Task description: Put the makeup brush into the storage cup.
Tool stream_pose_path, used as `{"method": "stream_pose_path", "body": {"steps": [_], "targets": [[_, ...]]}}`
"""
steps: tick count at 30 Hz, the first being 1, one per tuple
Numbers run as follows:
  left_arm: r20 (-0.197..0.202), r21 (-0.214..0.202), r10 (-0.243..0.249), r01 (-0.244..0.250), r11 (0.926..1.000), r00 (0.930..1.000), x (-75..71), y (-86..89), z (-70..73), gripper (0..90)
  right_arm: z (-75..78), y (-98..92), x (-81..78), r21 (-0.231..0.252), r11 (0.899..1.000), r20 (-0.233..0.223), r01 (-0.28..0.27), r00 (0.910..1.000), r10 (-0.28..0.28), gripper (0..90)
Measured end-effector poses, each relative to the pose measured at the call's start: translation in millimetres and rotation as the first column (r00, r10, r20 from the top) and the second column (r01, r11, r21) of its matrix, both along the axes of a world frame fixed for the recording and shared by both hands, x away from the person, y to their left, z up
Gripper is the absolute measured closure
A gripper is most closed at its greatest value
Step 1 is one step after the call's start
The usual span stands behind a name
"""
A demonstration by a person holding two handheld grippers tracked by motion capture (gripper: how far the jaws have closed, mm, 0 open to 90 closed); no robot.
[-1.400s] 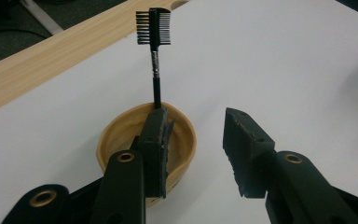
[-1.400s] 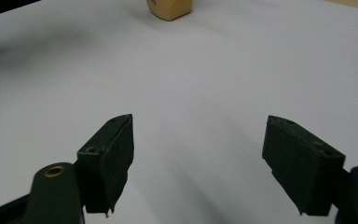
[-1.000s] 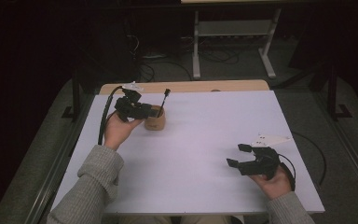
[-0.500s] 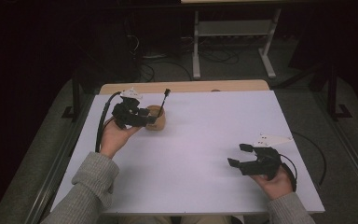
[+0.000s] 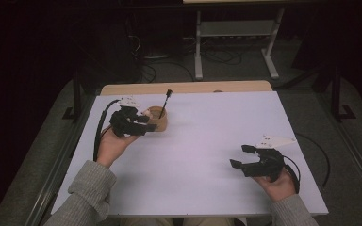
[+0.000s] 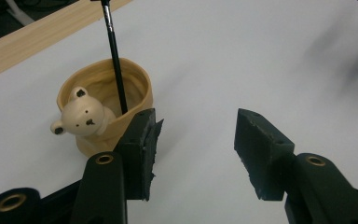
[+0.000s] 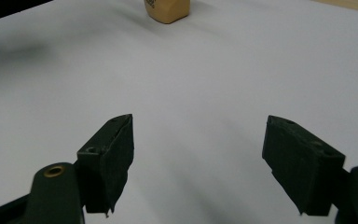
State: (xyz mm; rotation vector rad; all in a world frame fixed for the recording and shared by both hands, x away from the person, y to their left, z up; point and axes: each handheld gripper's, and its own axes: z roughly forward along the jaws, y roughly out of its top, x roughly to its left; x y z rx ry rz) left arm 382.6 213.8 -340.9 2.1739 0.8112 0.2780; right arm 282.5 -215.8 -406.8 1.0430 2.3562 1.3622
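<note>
- While its jaws have just been opening, the left gripper (image 6: pixel 193 151) holds nothing; the bear cup (image 6: pixel 103 109), pen (image 6: pixel 115 58) upright inside, stands at its ten o'clock.
- Right gripper (image 7: pixel 198 163) gapes wide over bare table (image 5: pixel 217 122), empty.

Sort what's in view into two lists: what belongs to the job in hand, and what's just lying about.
Job in hand:
- bear cup
- black brush standing in the cup
- left tongs, open beside the cup, jaws just opened wider

Lying about:
- right tongs, open over bare table
- stand on the floor behind
</note>
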Motion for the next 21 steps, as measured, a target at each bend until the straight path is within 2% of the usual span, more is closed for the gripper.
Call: {"method": "stream_pose_path", "body": {"steps": [5,12,13,14,15,16,17,21], "targets": [[0.011,0.013,-0.007,0.007,0.9999,0.9999,-7.2,1.4,-3.1,46.8,-0.4,1.4,0.2,-0.013,1.000,0.001,0.000,1.0000,0.000,24.0],[0.001,-0.023,-0.002,0.002,0.9997,1.0000,-14.4,2.2,-9.0,45.1,-1.4,1.7,0.7,-0.019,1.000,-0.003,0.000,1.0000,0.000,24.0],[0.004,-0.017,-0.006,0.006,0.9998,1.0000,-14.8,2.8,-9.7,44.8,-1.4,1.7,0.8,-0.020,1.000,-0.002,0.000,1.0000,0.000,24.0],[-0.004,-0.034,0.006,-0.006,0.9994,1.0000,-16.5,2.0,-11.3,44.4,-1.4,1.7,0.8,-0.019,1.000,-0.002,0.000,1.0000,0.000,24.0],[0.001,-0.018,-0.006,0.006,0.9998,1.0000,-16.6,3.6,-11.4,44.2,-1.4,1.7,0.7,-0.020,1.000,-0.002,0.000,1.0000,0.000,24.0],[-0.002,-0.035,0.004,-0.004,0.9994,1.0000,-18.1,3.0,-12.5,43.9,-1.4,1.8,0.6,-0.019,1.000,-0.004,0.000,1.0000,0.000,24.0],[0.000,-0.019,-0.008,0.008,0.9998,1.0000,-18.1,4.3,-12.3,43.7,-1.4,1.8,0.6,-0.019,1.000,-0.003,0.000,1.0000,0.000,24.0],[0.007,-0.025,-0.005,0.005,0.9997,1.0000,-23.0,4.9,-12.8,42.4,-1.4,2.2,0.5,-0.020,1.000,-0.005,0.001,1.0000,-0.001,24.0]]}}
